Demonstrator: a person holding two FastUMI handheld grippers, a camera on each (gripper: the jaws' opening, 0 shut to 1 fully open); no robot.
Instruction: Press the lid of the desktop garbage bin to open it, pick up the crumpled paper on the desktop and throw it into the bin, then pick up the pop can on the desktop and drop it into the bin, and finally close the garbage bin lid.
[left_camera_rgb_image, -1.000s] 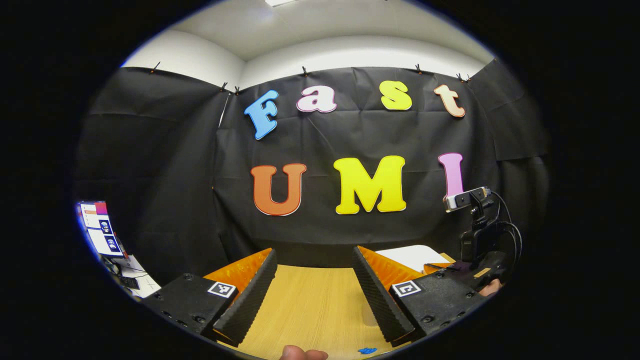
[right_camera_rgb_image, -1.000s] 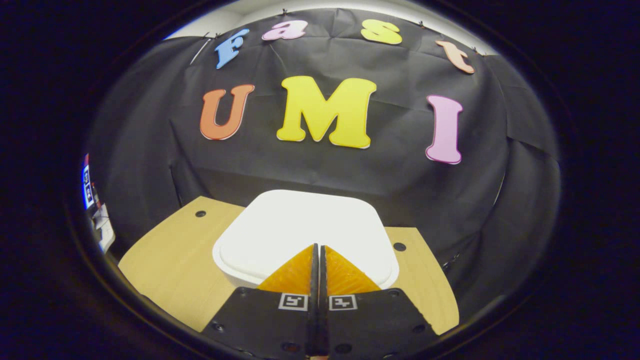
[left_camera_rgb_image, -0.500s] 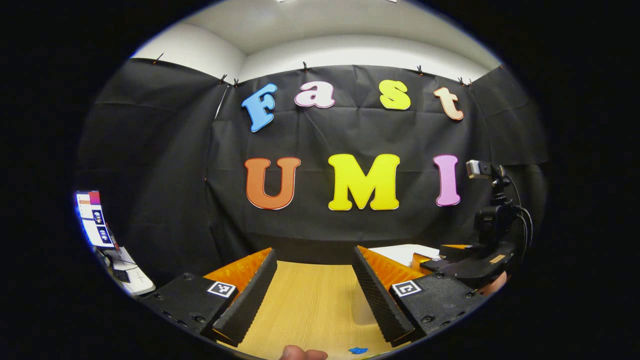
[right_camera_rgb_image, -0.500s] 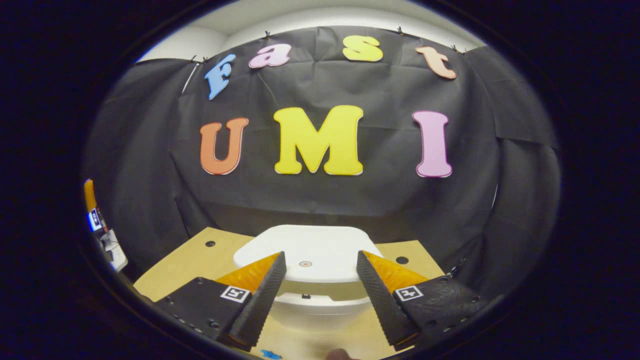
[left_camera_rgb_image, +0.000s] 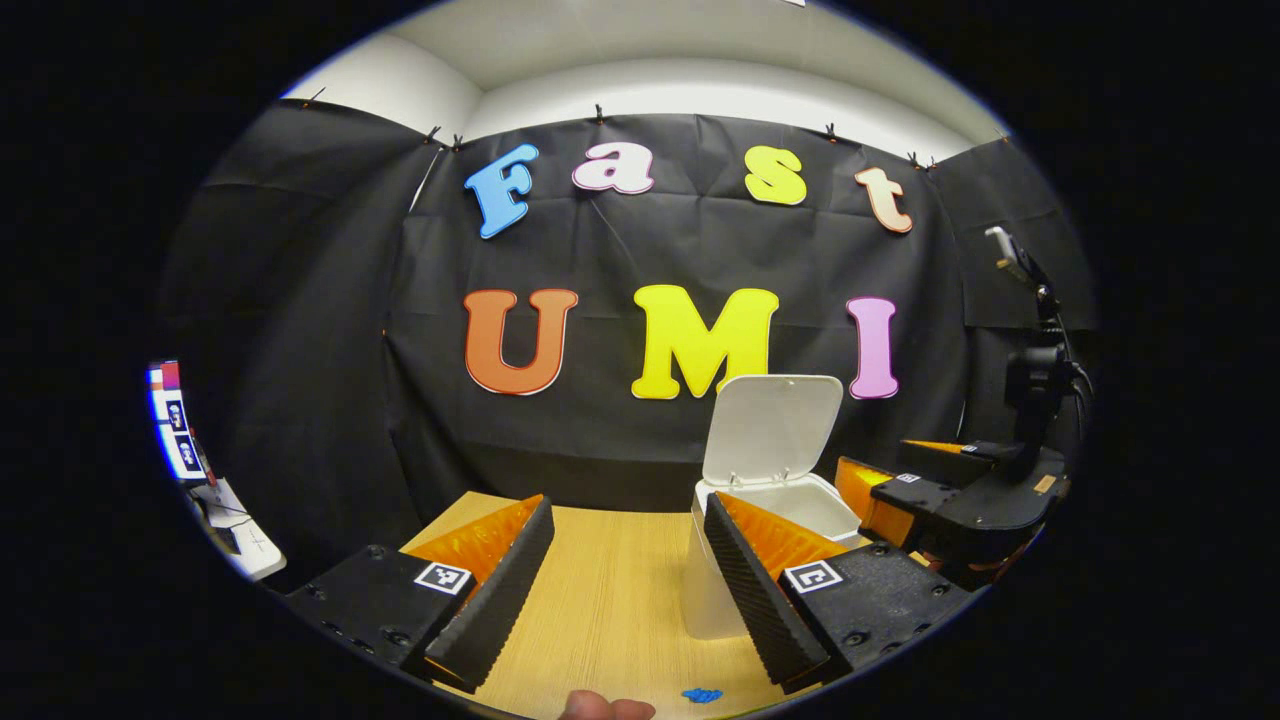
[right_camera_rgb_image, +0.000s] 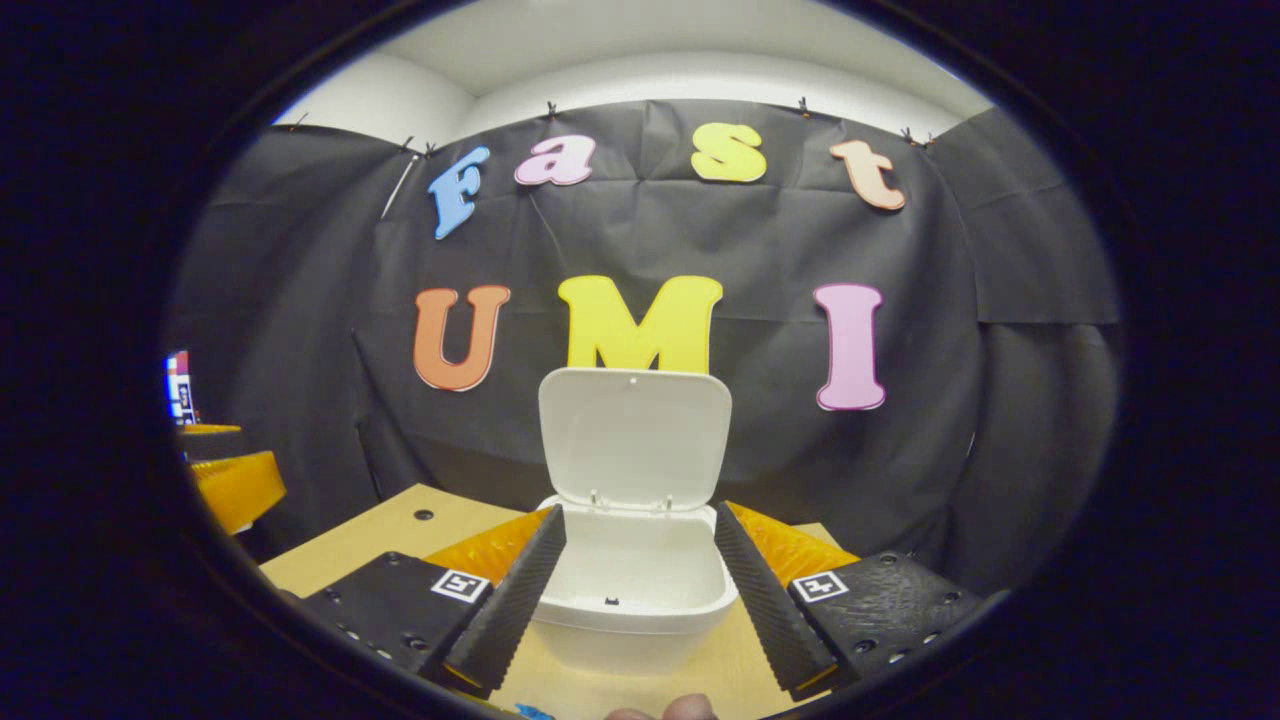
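Observation:
The white desktop bin (right_camera_rgb_image: 640, 600) stands on the wooden table with its lid (right_camera_rgb_image: 634, 435) swung upright and its inside bare. My right gripper (right_camera_rgb_image: 635, 585) is open, its fingers either side of the bin's near rim without touching it. In the left gripper view the bin (left_camera_rgb_image: 770, 520) with raised lid (left_camera_rgb_image: 772, 428) stands to the right, just behind my open left gripper (left_camera_rgb_image: 630, 585), which holds nothing. The right gripper (left_camera_rgb_image: 900, 495) hangs beside the bin there, at the far right.
The wooden table (left_camera_rgb_image: 620, 600) runs back to the black cloth wall. A small blue scrap (left_camera_rgb_image: 702, 694) lies near its front edge. Two round holes (right_camera_rgb_image: 424, 515) pierce the tabletop. A monitor (left_camera_rgb_image: 172, 420) glows at far left. The left gripper's fingers (right_camera_rgb_image: 235, 485) show at the left edge.
The bin's lid has sprung from closed to upright. My right gripper went from shut on top of the lid to open and drew back. The left gripper view has tilted down slightly.

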